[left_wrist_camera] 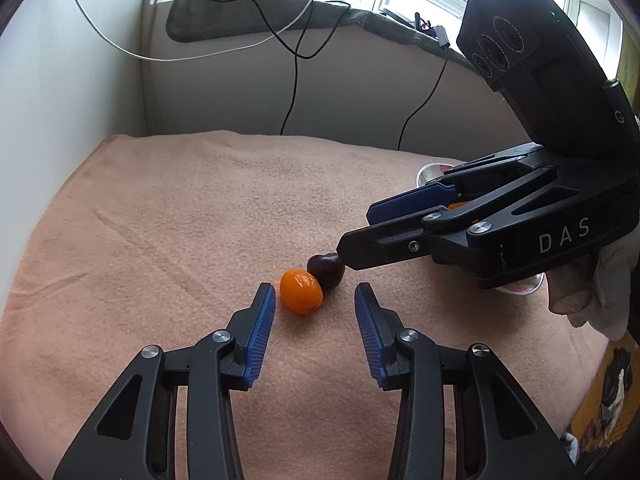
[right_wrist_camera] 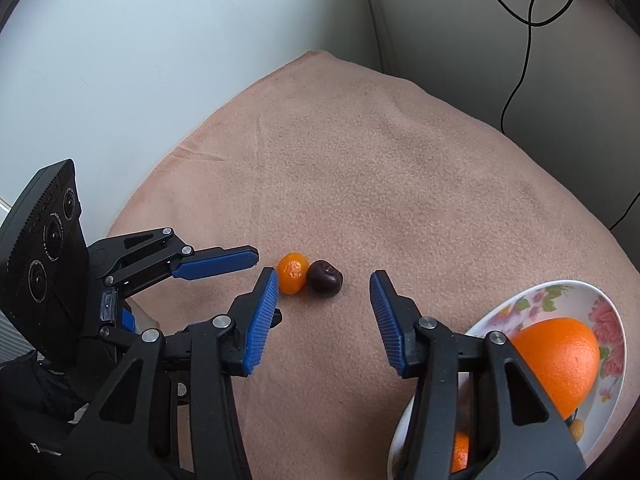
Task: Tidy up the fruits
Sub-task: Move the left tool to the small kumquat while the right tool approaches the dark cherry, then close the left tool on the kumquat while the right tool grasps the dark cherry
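Small orange kumquat-like fruit (left_wrist_camera: 301,290) touches the dark red cherry (left_wrist_camera: 327,271) at its one o'clock on the peach-towelled table (left_wrist_camera: 168,216); both tongs, left (left_wrist_camera: 315,334) and right (right_wrist_camera: 324,318), half-open and empty, approach; next, straddle and close.

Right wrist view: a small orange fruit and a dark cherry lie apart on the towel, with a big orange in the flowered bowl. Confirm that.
Wrong in one respect: the small orange fruit and cherry touch, side by side on the towel. The right wrist view shows it. The big orange does sit in the flowered bowl.
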Available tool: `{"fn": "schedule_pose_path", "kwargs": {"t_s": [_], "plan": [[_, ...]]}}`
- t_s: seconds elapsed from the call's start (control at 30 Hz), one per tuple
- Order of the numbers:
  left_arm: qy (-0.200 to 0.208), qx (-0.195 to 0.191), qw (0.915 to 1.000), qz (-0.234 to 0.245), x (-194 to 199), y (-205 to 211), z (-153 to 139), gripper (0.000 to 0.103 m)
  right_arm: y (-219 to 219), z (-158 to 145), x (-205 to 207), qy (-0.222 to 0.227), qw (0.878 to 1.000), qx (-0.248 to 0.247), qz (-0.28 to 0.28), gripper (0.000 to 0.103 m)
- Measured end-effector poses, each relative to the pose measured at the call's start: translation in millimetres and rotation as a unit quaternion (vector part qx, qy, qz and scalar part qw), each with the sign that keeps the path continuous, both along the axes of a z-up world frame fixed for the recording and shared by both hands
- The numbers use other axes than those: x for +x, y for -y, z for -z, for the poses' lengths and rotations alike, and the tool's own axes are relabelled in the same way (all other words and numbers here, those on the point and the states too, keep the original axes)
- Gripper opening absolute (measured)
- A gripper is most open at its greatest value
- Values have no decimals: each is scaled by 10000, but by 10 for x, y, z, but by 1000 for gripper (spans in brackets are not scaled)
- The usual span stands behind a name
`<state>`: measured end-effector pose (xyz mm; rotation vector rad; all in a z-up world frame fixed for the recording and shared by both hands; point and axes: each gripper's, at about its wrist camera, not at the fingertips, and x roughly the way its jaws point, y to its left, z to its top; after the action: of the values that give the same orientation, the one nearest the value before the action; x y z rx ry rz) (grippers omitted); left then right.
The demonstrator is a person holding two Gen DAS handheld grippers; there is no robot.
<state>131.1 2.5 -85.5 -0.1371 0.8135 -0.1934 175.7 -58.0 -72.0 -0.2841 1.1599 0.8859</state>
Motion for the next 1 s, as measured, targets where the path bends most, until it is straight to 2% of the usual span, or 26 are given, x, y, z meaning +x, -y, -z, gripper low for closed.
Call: {"fn": "schedule_pose_path", "kwargs": {"t_s": [0.6, 0.9, 1.0], "plan": [[-264, -21, 9996, 94, 157, -22, 158, 35, -239, 300, 131, -432, 9987, -224, -163, 37], [-347, 4, 9994, 58, 205, -19, 192, 28, -230, 332, 146, -583, 9982, -115, -117, 30], [-348, 36, 9994, 16, 235, -17, 193, 23, -205, 323, 157, -592, 9982, -82, -61, 24]]}}
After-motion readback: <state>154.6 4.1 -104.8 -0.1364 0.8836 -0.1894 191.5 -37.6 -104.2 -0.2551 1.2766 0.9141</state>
